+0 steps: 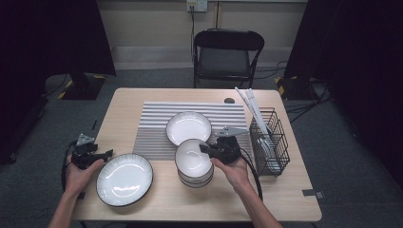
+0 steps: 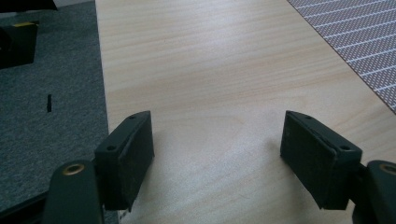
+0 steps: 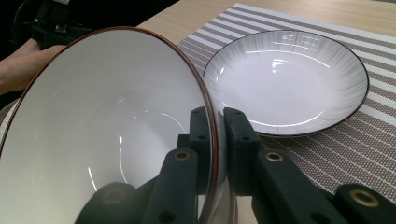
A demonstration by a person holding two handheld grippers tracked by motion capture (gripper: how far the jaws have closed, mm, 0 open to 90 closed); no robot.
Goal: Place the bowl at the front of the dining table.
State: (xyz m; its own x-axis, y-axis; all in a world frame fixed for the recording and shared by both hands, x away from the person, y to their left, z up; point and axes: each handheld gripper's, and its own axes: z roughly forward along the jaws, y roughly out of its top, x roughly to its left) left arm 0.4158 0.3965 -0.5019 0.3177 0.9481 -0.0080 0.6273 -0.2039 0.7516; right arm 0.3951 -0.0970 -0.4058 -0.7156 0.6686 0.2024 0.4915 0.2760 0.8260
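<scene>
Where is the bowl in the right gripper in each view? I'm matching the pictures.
High view: bowl centre, atop the stack.
Left gripper view: bare table, no bowl.
Right gripper view: left half, rim pinched.
Shared landmark: striped mat.

white bowl (image 3: 93,140) with a thin brown rim, white plate (image 3: 289,74) edged dark with faint grey streaks, grey-and-white striped mat (image 1: 157,128), pale wood surface (image 2: 210,70), black wire basket (image 1: 275,142), black hand-held gripper (image 3: 217,140).
</scene>
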